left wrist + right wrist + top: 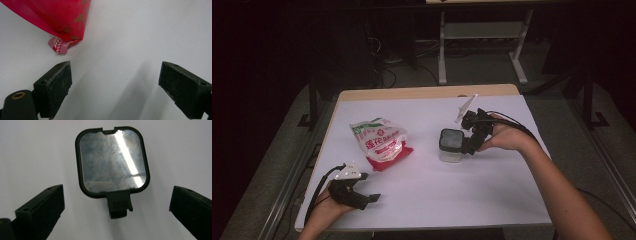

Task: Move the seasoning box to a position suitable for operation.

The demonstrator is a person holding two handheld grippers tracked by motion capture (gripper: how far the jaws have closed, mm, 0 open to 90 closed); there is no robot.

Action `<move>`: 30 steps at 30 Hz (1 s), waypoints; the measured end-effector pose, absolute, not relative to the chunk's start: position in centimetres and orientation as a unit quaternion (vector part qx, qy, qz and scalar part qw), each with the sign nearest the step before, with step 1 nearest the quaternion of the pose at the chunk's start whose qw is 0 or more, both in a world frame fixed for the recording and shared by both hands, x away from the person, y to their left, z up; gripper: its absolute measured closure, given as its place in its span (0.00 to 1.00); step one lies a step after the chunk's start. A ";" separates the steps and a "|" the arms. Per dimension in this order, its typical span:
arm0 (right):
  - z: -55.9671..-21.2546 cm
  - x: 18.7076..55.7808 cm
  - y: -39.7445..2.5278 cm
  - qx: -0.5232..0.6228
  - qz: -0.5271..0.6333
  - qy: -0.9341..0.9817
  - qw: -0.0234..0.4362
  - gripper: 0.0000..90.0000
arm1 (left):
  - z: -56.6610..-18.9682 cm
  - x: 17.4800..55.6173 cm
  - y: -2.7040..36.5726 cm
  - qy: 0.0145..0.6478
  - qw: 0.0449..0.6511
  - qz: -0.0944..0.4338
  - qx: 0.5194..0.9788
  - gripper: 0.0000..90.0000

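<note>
A clear square container (451, 146) with a black-rimmed lid (113, 161) stands on the white table, right of centre. My right gripper (467, 142) hovers just right of and above it, open, its jaws wide on either side of the lid's black latch tab (118, 205) without touching. A red and white printed bag (380, 142) lies left of centre. My left gripper (371, 198) rests low near the table's front left, open, with bare table between its pads (56, 87). The bag's red corner (61, 18) lies just ahead of it.
The white tabletop (422, 195) has a wooden strip along its far edge. Beyond it stand a white table frame (482, 45) and cables on a dark floor. A metal rail (287, 195) runs along the table's left side.
</note>
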State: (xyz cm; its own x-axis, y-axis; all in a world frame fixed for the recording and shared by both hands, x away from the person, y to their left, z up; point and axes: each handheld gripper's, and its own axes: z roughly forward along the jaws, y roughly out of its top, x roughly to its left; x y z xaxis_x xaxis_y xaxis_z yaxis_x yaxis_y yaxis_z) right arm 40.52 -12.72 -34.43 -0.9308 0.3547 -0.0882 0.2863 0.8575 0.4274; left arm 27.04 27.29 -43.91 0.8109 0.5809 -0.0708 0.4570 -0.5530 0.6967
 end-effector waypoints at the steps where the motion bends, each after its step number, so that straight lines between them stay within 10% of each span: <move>1: -34.4 40.8 -12.4 0.164 0.208 0.961 0.079 0.00 | -43.9 27.0 27.2 0.297 0.371 0.083 0.876 0.12; 30: -37.4 43.2 -8.8 0.151 0.165 0.974 0.031 0.00 | -44.1 26.9 26.9 0.290 0.370 0.075 0.880 0.12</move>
State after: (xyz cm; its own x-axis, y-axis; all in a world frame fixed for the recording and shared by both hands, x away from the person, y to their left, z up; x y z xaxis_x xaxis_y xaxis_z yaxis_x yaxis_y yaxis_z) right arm 43.19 -8.80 -37.42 -0.9526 0.3040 -0.0114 0.2834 0.9004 0.3301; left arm 26.90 26.91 -44.11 0.8208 0.5652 -0.0829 0.4548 -0.5587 0.6935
